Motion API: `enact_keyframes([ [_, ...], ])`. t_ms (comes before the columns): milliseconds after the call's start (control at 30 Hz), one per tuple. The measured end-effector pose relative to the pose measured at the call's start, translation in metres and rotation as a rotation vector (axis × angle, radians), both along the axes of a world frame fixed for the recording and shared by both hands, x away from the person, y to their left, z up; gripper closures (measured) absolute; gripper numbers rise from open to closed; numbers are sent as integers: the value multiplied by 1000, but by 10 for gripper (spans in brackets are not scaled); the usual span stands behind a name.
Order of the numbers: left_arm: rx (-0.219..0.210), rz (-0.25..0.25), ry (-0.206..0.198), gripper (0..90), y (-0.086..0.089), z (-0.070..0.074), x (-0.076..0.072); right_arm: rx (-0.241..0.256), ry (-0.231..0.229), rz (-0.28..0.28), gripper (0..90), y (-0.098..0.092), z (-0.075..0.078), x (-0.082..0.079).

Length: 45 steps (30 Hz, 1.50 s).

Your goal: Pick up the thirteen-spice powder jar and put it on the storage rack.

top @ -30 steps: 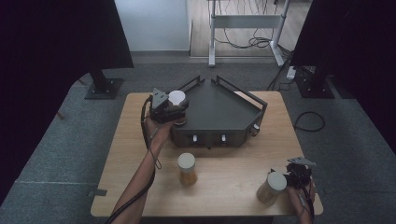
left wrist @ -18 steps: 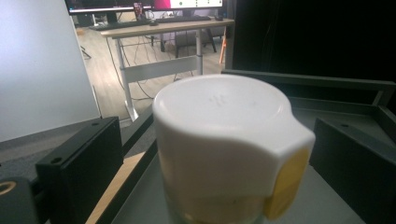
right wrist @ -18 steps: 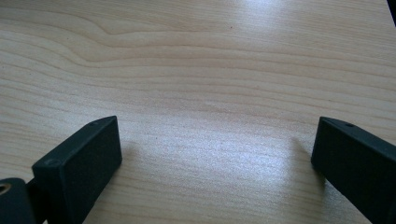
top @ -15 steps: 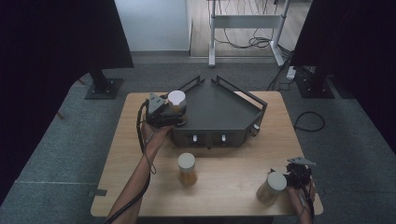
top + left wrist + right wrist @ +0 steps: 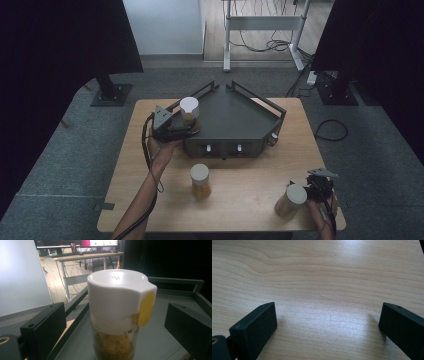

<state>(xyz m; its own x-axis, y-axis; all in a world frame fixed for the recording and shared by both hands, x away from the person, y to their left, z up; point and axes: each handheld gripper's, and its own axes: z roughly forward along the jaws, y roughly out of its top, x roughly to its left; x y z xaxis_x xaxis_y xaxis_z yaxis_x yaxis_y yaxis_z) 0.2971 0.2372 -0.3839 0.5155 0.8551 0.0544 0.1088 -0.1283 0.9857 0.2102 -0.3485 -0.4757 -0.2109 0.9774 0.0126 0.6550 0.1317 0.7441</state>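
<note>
Placing spice jar on dark tray, left rear corner — left hand-held gripper jaws spread either side, not touching. Back straight out, level, avoiding yellow tab. Right hand-held gripper — jaws wide, idle over counter.

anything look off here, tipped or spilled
Nothing spilled. One oddity: the jar by the right gripper at the table's near right seems to lean, while the middle jar and the jar on the dark tray stand upright.
</note>
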Motion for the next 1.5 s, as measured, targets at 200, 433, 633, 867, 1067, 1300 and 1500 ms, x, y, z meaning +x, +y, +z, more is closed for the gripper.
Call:
enact_keyframes([
  [200, -11, -12, 12, 41, 2, -10, -3, 0, 0, 0, 12, 0, 0, 0],
  [433, -17, -13, 19, 44, 5, -19, -7, 0, 0, 0, 12, 0, 0, 0],
  [633, -30, -6, 21, 50, 10, -28, -14, 0, 0, 0, 12, 0, 0, 0],
  [867, -45, 11, 39, 52, 21, -40, -21, -1, 0, 1, 14, 0, 0, 0],
  [1067, -40, 21, 43, 54, 27, -47, -30, -2, -1, 2, 14, 0, 0, 0],
  [1300, -30, 23, 41, 54, 32, -50, -37, -3, -1, 2, 14, 0, 0, 0],
  [1500, -26, 23, 28, 55, 32, -49, -42, -2, -1, 2, 15, 0, 0, 0],
])
